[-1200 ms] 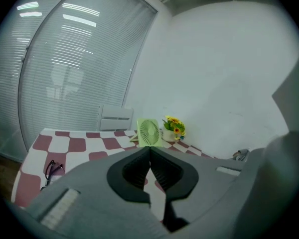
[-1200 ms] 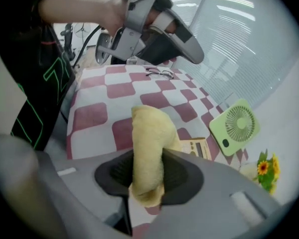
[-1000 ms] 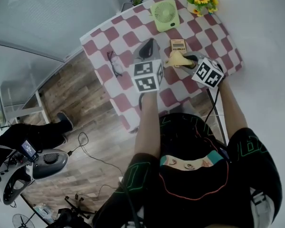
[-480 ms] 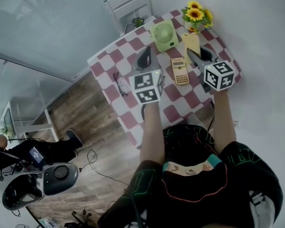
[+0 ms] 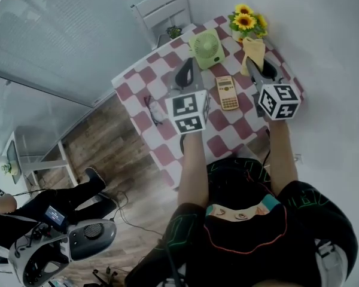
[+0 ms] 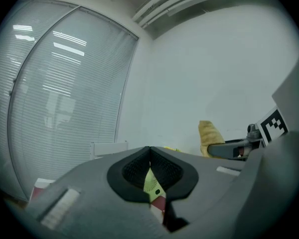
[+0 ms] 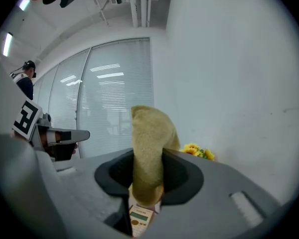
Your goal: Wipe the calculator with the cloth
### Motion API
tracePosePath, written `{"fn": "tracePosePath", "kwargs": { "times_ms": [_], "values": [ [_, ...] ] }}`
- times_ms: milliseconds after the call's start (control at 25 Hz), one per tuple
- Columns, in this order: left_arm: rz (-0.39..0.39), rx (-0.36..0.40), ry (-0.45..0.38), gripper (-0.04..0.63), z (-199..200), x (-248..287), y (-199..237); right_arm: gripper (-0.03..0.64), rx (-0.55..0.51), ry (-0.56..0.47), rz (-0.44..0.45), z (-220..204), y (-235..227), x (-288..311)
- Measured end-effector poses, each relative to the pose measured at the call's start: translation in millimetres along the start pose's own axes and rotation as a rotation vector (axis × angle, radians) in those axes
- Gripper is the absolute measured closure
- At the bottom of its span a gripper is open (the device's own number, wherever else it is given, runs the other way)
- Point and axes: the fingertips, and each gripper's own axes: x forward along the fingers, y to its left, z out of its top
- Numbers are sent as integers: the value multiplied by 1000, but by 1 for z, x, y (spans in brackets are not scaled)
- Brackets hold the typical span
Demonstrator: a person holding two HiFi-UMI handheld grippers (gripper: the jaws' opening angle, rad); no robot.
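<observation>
While gripping the yellow cloth (image 7: 148, 133) in the right tongs (image 7: 148, 176), hides most of the calculator (image 7: 138, 218) in that view. Clenches the left tongs (image 6: 150, 156) on nothing, only a sliver of green fan (image 6: 149, 181) visible past them. Shows the tan calculator flat on the checked table (image 5: 145, 79) between both tongs.

A red-and-white checked table (image 5: 137, 91) stands against a white wall (image 5: 329, 52). On it a green fan (image 5: 206, 45) sits near the far edge. Sunflowers (image 5: 246, 20) stand in the corner to its right, and glasses (image 5: 154, 109) lie near the left edge. A white chair (image 5: 161, 6) stands at the far end, with a small plant (image 5: 174, 31) just by it. Blinds (image 5: 54, 34) fill the left. Cables (image 5: 128, 211) lie on the wood floor (image 5: 102, 142), and a person in dark clothes (image 5: 54, 193) is at lower left.
</observation>
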Motion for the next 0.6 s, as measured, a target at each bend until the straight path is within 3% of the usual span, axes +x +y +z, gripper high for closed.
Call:
{"fn": "tracePosePath", "kwargs": {
  "times_ms": [600],
  "values": [
    [14,0,-1,584,-6,0,6,495,-37,-59,-93,11,-12,-9]
  ]
}}
